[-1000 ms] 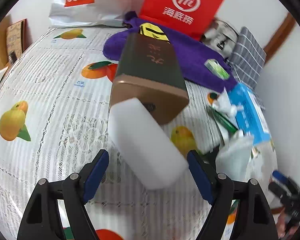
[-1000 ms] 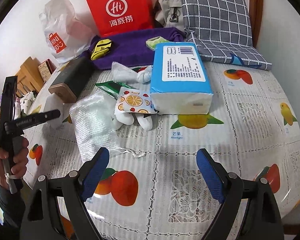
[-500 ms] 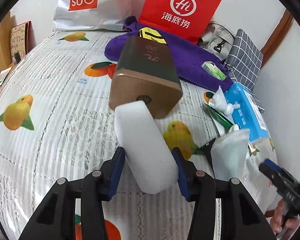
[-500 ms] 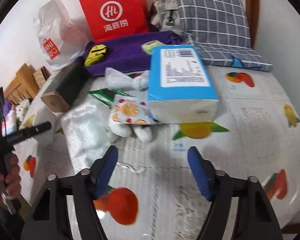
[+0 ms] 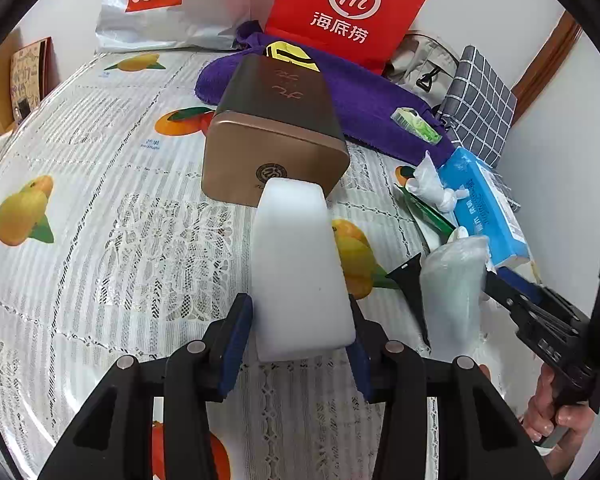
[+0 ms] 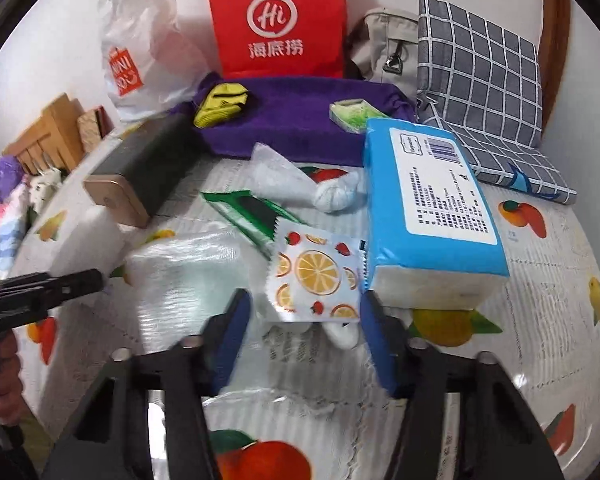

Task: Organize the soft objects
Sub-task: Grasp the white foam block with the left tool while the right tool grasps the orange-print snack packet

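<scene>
Left wrist view: your left gripper (image 5: 300,334) is clamped on the near end of the white foam block (image 5: 298,268); both blue pads press its sides after closing in. The block's far end touches the bronze face of the dark tin box (image 5: 278,128), which carries a round emblem and gold script I can't read. Use that tin as the landmark. Behind it lies the purple towel (image 5: 364,100) with a yellow-black item (image 5: 290,53) on top and a small green packet (image 5: 416,122) on its right end. Behind the towel stands a red paper bag (image 5: 350,8) marked "Hi" with 海底捞, and left of that a white "MINISO" plastic bag (image 5: 160,0). Right of the tin is a blue tissue pack (image 5: 484,208); its print is too small to read.

Right wrist view: your right gripper (image 6: 304,328) has been closing around the sachet with orange-slice and strawberry print (image 6: 316,276). The pads stand just beside its edges; I see no firm pinch, so I read the jaws as still apart. The sachet sits right of the tin, touching the tissue pack's near-left corner, on top of something white. A crinkled clear plastic bag (image 6: 188,276) lies between the sachet and the tin. The fruit-print tablecloth (image 6: 540,280) reads "mango" in places.
</scene>
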`<state>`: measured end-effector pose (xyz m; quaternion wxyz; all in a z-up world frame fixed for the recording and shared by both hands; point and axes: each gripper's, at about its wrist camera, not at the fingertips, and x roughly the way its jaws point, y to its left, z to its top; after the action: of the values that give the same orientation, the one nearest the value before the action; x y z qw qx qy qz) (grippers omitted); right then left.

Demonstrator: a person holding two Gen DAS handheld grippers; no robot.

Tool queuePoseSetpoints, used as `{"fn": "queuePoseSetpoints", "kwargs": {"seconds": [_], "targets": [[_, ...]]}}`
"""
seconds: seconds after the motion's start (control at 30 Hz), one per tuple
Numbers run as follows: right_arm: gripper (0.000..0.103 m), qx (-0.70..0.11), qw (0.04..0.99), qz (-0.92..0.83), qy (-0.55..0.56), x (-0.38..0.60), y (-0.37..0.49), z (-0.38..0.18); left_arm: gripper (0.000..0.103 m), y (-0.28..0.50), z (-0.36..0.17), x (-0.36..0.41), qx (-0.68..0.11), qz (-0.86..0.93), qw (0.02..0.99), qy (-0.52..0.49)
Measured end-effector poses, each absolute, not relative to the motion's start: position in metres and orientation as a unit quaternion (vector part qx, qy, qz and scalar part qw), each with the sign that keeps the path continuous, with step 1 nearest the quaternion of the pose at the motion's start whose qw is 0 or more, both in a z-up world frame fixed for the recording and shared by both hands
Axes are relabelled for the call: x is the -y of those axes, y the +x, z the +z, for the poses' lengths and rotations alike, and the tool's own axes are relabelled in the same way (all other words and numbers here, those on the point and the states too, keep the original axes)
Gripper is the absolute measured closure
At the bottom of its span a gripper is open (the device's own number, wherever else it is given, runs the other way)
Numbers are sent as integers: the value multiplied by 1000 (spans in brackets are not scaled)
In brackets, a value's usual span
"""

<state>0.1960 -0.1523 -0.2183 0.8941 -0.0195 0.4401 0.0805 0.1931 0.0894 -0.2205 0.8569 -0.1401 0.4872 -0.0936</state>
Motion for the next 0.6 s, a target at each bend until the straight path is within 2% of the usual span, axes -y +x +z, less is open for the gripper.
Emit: {"fn": "queuePoseSetpoints", "kwargs": {"seconds": [0.03,0.17,0.33,0.6], "targets": [[77,-445,892,78,-21,153,198,-220,61,193,-221,-90,-487,-95,856,-143],[87,-439,895,78,-10,159,194,-216,61,191,-221,-90,-488,-99,856,-141],[90,-425,900,94,20,171,179,-202,61,188,-220,-90,-489,-96,855,-143],[90,-451,875,141,107,204,150,-197,61,183,-219,-89,-490,-97,854,-145]]}}
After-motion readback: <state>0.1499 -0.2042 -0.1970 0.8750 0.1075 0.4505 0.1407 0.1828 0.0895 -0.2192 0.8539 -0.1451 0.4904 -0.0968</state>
